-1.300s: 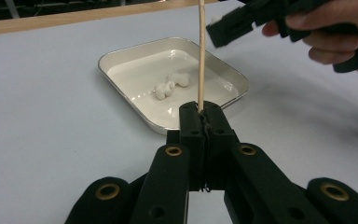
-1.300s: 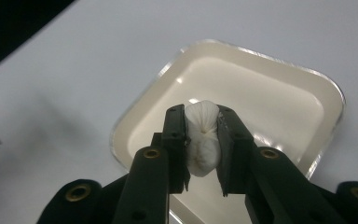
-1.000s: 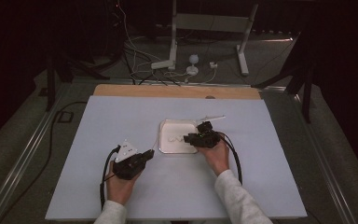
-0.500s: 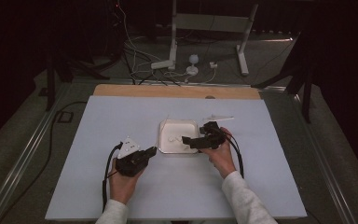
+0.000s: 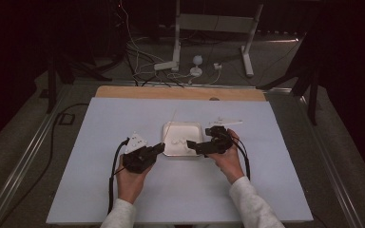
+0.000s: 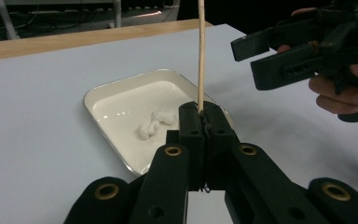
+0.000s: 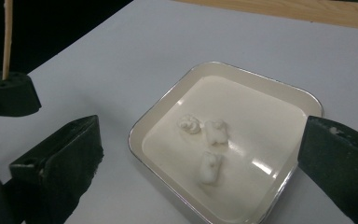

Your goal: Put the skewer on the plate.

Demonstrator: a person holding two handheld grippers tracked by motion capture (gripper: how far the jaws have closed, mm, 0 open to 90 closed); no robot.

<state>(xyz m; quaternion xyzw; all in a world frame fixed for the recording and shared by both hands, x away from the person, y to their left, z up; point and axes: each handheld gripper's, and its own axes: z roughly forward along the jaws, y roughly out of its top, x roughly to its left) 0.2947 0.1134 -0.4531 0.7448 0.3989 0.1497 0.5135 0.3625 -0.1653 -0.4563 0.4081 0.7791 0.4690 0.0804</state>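
A thin wooden skewer (image 6: 200, 46) stands clamped between the tips of my left gripper (image 6: 204, 112), which is shut on it. In the high view the skewer (image 5: 170, 126) slants up over the white tray (image 5: 190, 127) from the left gripper (image 5: 160, 147). Three small white lumps (image 7: 216, 131) lie in the tray (image 7: 135, 135). My right gripper (image 7: 200, 128) hovers over the tray's near edge. Its jaws have just been opening and now stand wide apart with nothing between them. In the high view the right gripper (image 5: 191, 145) sits at the tray's right front corner.
The tray rests mid-table on a pale blue-white mat (image 5: 100, 123) with a wooden strip (image 5: 171, 92) along the far edge. Cables and stand legs (image 5: 180, 61) lie on the floor beyond. The right hand and its gripper (image 6: 303, 51) are close beside the skewer.
The right gripper's jaws have spread wide open. Both hands have lifted slightly, the left one edging closer to the tray with the skewer.
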